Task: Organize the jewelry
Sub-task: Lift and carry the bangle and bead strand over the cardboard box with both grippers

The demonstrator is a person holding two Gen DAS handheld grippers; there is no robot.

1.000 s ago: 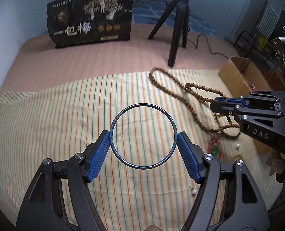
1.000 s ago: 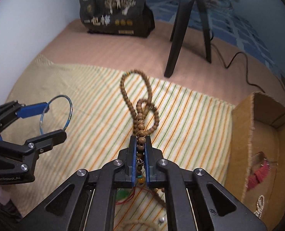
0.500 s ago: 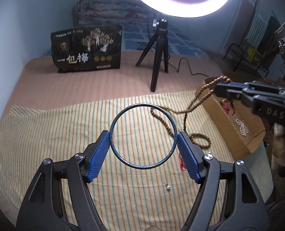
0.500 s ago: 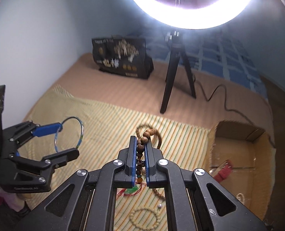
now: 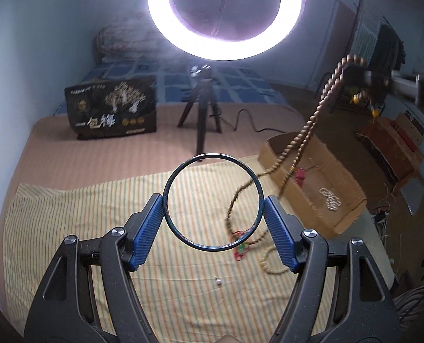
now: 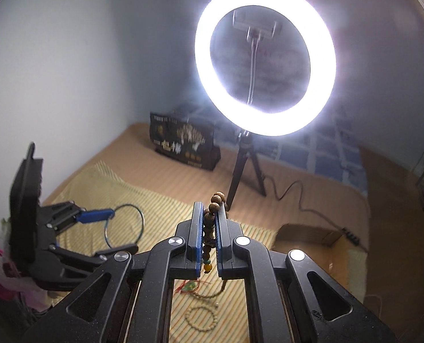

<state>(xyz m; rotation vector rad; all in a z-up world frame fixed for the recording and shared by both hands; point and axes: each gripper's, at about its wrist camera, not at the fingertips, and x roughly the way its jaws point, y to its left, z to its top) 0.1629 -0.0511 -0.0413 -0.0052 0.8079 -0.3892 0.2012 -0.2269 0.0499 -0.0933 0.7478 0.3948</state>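
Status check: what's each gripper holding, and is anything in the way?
Left gripper shut on blue bangle. Right gripper shut on bead necklace, its tail trailing over striped cloth. Cardboard box unobstructed.

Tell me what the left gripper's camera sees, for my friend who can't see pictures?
The left gripper grips a thin blue bangle above a striped cloth. At right, wooden beads dangle from the right gripper over a cardboard box; a ring light glows behind.

Home bedroom, bed (image 5: 160, 154), folded quilt (image 5: 123, 40), ring light (image 5: 225, 14)
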